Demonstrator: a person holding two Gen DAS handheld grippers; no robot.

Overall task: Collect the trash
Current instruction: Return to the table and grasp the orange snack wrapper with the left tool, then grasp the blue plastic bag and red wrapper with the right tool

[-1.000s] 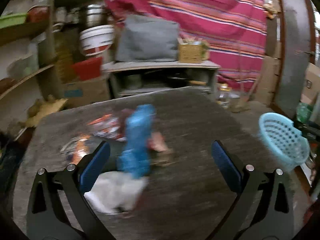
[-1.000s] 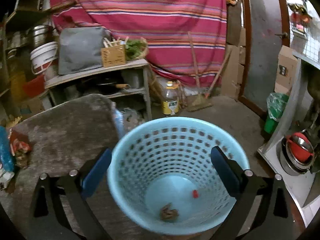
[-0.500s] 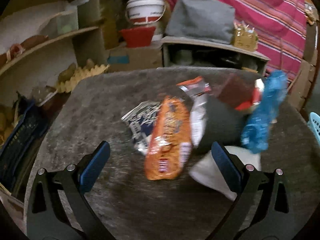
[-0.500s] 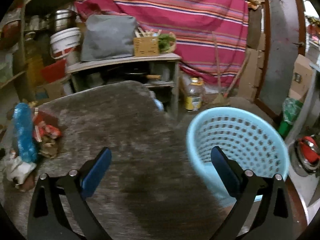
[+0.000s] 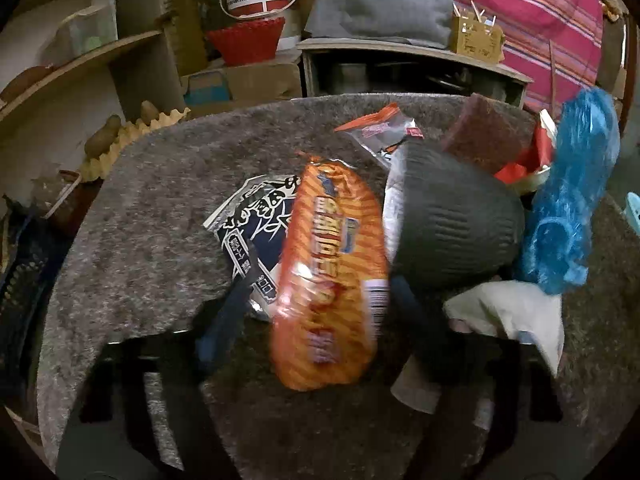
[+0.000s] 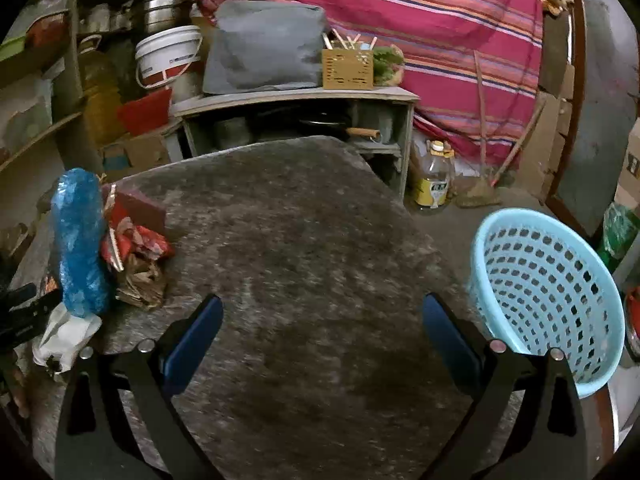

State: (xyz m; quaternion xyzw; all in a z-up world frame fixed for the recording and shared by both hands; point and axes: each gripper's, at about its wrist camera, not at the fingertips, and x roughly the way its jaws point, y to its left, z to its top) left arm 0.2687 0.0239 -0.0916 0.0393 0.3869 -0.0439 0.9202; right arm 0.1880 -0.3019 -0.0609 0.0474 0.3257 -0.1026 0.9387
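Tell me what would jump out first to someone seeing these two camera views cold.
Probably the bright orange snack wrapper, lying lengthwise mid-table between the left gripper fingers, over a dark printed packet. Just right of it stands a crinkled blue plastic bag beside a dark ribbed bowl. In the right wrist view, the pale blue perforated basket beside the table's right edge stands out, with the open right gripper above bare tabletop.

On the surface (image 5: 152, 208) lay one orange snack packet (image 5: 330, 280), one dark printed packet (image 5: 250, 236), one clear wrapper with orange trim (image 5: 378, 130), one blue plastic bag (image 5: 568, 208), one dark ribbed bowl (image 5: 452, 224), one brown sponge-like pad (image 5: 486, 132) and one white crumpled piece (image 5: 516, 312). Beside it stood one light-blue basket (image 6: 548, 292). In the background were one white bucket (image 6: 168, 58), one oil bottle (image 6: 434, 182) and one grey cushion (image 6: 264, 46).
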